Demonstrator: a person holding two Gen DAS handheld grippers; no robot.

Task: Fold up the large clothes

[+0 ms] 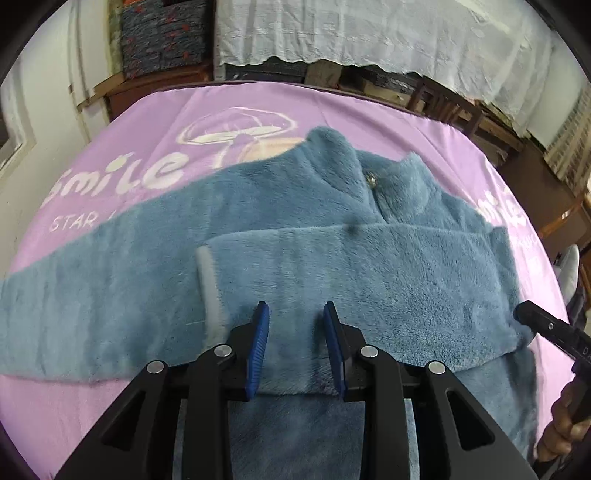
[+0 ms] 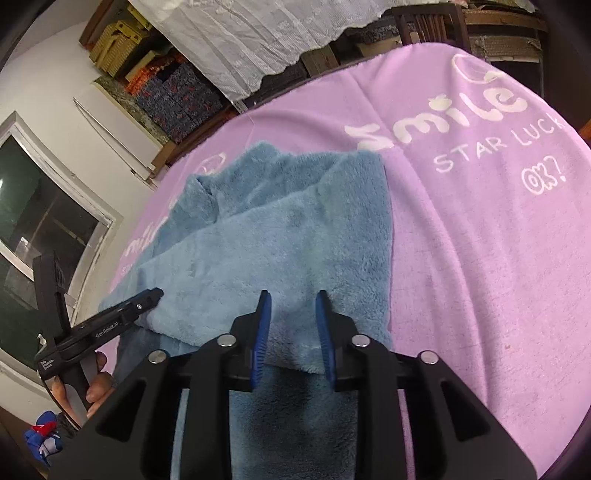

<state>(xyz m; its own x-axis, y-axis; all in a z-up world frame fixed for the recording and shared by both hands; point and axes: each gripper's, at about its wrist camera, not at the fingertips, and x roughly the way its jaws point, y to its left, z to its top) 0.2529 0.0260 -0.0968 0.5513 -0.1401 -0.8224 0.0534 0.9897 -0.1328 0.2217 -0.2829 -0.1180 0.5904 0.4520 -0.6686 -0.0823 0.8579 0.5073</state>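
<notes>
Jacket: a blue fleece jacket point(image 1: 303, 206) lies spread on a lilac sheet point(image 1: 122, 122), collar away from the person; a metal zip pull point(image 1: 372, 181) shows at the neck.
Sleeves: one sleeve point(image 1: 369, 280) is folded across the chest, its pale cuff point(image 1: 210, 291) just beside the left tongs; the other sleeve point(image 1: 74, 295) lies stretched out flat to the left.
Left gripper point(image 1: 295, 314): blue pads parted, low over the folded sleeve near its lower edge; fleece shows in the gap, but I cannot tell whether the pads pinch it.
Right gripper point(image 2: 291, 299): blue pads parted over the jacket's folded layer near its right edge; grip likewise cannot be told.
Sheet writing: "Smile" point(image 2: 436, 122), "STAR LUCK" point(image 2: 498, 144), "OK?" point(image 2: 543, 179) in white, with a white mushroom drawing point(image 1: 240, 125) beyond the collar.
Tool writing: "GenRobot.AI" on the left tool's side, seen from the right wrist.
Hands: fingers point(image 2: 96, 384) wrap the left tool's handle.
Background: a white lace cloth point(image 1: 369, 33) hangs beyond the bed.
</notes>
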